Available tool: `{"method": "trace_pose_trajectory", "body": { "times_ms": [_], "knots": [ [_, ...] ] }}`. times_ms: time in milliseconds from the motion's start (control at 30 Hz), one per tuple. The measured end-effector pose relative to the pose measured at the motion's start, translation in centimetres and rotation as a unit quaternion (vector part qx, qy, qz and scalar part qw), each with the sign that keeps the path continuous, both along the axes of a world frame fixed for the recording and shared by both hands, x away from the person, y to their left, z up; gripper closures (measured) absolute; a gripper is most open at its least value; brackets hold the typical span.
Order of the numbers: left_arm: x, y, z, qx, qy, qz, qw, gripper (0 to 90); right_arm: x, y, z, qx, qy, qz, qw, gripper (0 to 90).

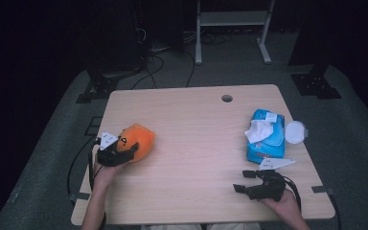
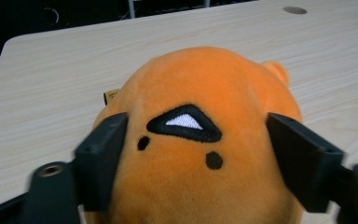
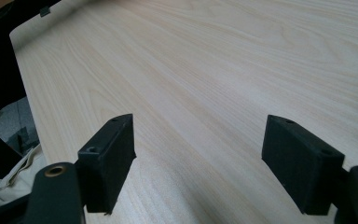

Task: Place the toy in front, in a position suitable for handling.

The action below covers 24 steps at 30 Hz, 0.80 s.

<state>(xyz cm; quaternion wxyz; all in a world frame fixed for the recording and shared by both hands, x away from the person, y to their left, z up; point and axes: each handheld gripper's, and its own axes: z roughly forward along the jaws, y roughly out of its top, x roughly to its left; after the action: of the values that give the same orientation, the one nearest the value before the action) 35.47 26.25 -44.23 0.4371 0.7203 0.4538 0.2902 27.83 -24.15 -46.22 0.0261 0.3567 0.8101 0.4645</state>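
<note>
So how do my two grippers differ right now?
The left gripper has its fingers on either side of the orange plush toy, pressing its sides; the right gripper is open with nothing but bare table between its fingers. The left is at the table's left edge, the right near the front right corner beside the wipes pack. Both sit low over the table.

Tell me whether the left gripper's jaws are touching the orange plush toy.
Touching. In the left gripper view both black jaws of the left gripper press against the sides of the orange plush toy, with no gap on either side.
</note>
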Motion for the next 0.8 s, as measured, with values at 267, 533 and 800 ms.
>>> {"method": "trace_pose_trajectory", "body": {
  "times_ms": [267, 533, 800],
  "knots": [
    [-0.3, 0.0, 0.7, -0.002, -0.007, -0.003, 1.0, 39.9, -0.1, -0.1, 0.2, -0.001, -0.002, -0.001, 1.0, 24.4],
    [-0.5, 0.9, 1.1, -0.042, -0.014, 0.01, 0.999, 40.0, -0.1, -0.2, 0.3, 0.001, -0.006, -0.004, 1.0, 24.3],
    [-0.7, 0.8, 1.6, -0.063, -0.018, 0.001, 0.9978, 42.9, -0.1, -0.1, 0.3, 0.003, -0.007, -0.004, 1.0, 24.3]
  ]
}}
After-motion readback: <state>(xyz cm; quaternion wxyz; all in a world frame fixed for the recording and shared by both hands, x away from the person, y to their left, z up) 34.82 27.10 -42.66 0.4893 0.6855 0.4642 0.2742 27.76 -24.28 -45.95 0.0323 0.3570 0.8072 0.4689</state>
